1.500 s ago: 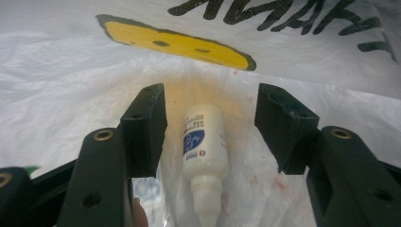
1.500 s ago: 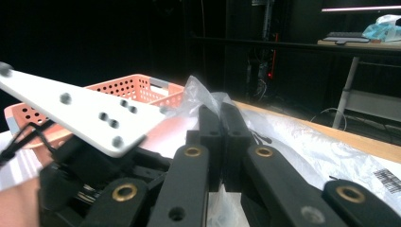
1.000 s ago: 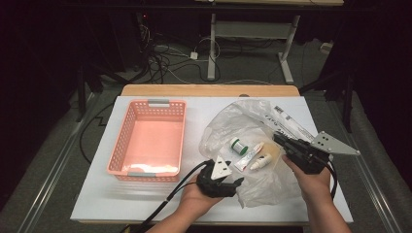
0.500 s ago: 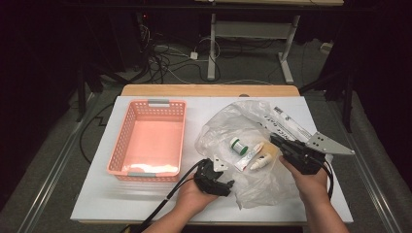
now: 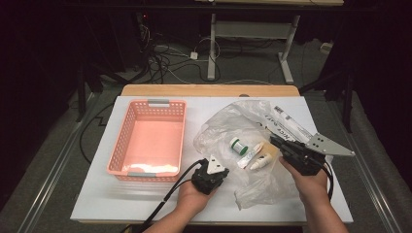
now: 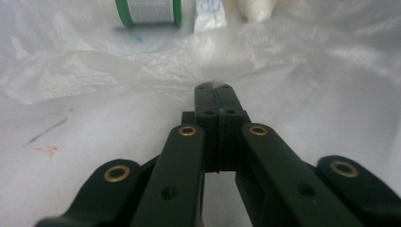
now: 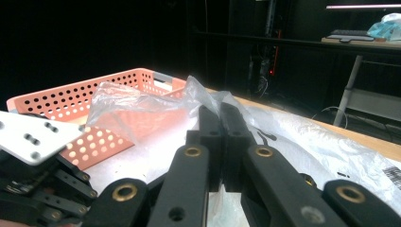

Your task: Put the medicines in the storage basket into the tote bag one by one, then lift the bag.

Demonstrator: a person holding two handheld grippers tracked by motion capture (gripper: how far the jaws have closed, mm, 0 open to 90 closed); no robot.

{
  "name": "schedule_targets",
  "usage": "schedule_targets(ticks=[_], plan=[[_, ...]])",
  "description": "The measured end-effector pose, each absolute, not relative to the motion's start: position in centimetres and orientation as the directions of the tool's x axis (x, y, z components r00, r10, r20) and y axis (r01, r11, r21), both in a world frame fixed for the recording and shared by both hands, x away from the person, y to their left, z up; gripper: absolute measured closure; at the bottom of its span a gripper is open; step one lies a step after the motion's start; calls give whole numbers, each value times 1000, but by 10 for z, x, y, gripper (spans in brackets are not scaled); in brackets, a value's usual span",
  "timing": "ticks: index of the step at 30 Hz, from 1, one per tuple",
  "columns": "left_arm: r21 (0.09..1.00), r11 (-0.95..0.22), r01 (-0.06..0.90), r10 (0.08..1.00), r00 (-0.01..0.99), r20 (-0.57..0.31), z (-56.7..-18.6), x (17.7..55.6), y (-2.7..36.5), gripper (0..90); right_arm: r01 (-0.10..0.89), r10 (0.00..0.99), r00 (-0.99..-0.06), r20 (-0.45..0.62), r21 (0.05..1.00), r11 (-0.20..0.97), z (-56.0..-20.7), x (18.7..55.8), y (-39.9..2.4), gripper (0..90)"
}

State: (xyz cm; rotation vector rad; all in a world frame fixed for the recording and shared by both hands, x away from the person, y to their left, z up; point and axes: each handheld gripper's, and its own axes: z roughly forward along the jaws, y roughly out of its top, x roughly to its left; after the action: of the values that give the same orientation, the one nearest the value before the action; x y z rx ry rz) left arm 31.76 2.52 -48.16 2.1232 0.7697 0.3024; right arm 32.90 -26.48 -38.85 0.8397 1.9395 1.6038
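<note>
**Left jaws clamp bag edge; right already pinching film**

At 5 o'clock on the white surface (image 5: 97, 204) lies the clear plastic bag (image 5: 252, 131), crumpled, with small items on or in it: a green-capped roll (image 5: 237, 145), a flat tube (image 5: 248, 156), a small white bottle (image 5: 258, 163). Can't tell whether they sit inside the film or on top.

Left gripper (image 5: 210, 174) at the bag's 7 o'clock edge: jaws just closed from wide apart a second ago, now together on a thin fold of film, seen in the left gripper view (image 6: 217, 90). Hand shifted slightly toward the bag edge since the earlier frames.

Right gripper (image 5: 286, 148) at the bag's 3 o'clock side: jaws together, film bunched over their tips (image 7: 220, 111); pinch looks likely, though the contact is hard to see.

Judgement: both ends now gripped, so the bag is ready to be pulled open or lifted for emptying.

Pink basket (image 5: 150, 141) at 9 o'clock, well apart from the bag, looks empty. Bag print unreadable; the items' labels are blurred.
</note>
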Motion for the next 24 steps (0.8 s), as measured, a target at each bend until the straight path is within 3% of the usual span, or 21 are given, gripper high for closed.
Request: schedule_targets(ticks=[10, 24], plan=[[862, -384, 332, 612, 790, -32, -453, 303, 46, 888, 150, 727, -686, 23, 983, 110, -388, 331, -267, 900], [903, -328, 276, 628, 778, -10, -437, 301, 53, 888, 141, 724, -689, 25, 985, 100, -385, 328, -270, 900]])
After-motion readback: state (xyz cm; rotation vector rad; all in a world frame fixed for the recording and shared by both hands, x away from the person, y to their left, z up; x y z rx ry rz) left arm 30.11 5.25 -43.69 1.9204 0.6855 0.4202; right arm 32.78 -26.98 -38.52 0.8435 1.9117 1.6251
